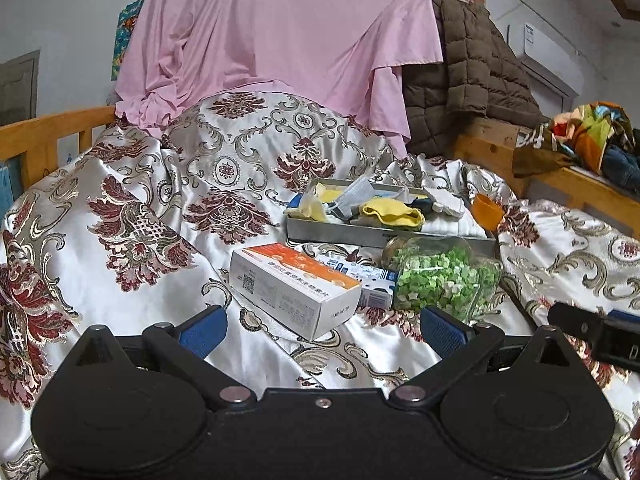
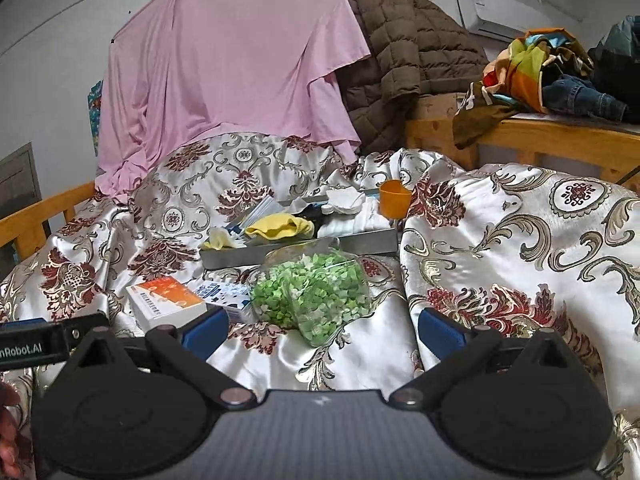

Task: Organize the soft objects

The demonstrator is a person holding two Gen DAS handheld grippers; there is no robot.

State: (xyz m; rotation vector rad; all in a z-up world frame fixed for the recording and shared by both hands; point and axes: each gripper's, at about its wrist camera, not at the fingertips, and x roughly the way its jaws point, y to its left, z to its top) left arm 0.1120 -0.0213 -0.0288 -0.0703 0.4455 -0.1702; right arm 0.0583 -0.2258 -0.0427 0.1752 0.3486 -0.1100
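A grey metal tray (image 1: 320, 233) (image 2: 372, 242) lies on the patterned bedspread and holds soft things: a yellow cloth (image 1: 394, 212) (image 2: 280, 228), a pale yellow glove (image 1: 310, 204) (image 2: 218, 240), a folded face mask (image 1: 354, 196) and white cloths (image 1: 444, 200) (image 2: 344, 200). In front of it lie a clear jar of green bits (image 1: 440, 278) (image 2: 314, 294), an orange-and-white box (image 1: 294, 286) (image 2: 166, 300) and a blue-and-white box (image 1: 360, 276) (image 2: 222, 294). My left gripper (image 1: 322, 330) stands open, just short of the orange box. My right gripper (image 2: 322, 334) is open too, close before the jar.
An orange cup (image 1: 486, 210) (image 2: 394, 199) sits at the tray's right end. A pink sheet (image 1: 280, 36) hangs behind, a brown quilted jacket (image 1: 468, 76) beside it. Wooden bed rails (image 1: 48, 132) (image 2: 560, 136) run along both sides, with piled clothes (image 2: 536, 72) at the right.
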